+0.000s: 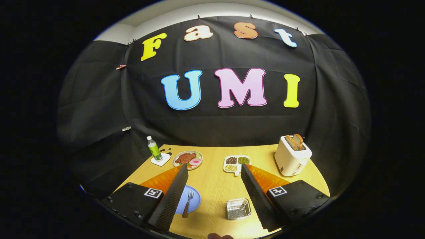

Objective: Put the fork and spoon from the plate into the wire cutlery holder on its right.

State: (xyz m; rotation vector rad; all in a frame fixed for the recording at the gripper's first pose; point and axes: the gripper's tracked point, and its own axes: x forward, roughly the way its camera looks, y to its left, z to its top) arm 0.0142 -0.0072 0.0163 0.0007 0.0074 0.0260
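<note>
A blue plate (194,199) lies on the wooden table, partly hidden behind my left finger (172,199). A fork (188,203) with a brown handle rests on it, tines pointing away from me. I cannot make out the spoon. To the plate's right stands the square wire cutlery holder (238,209), close to my right finger (257,199). My gripper (214,169) is open and high above the table, with plate and holder both showing in the wide gap between the fingers. Nothing is held.
Beyond the fingers lie a plate of food (188,159), a divided dish of beans (236,163), a green bottle (153,148) on a white coaster, and a white toaster (292,157) with bread at the right. A fingertip (219,236) shows at the near table edge.
</note>
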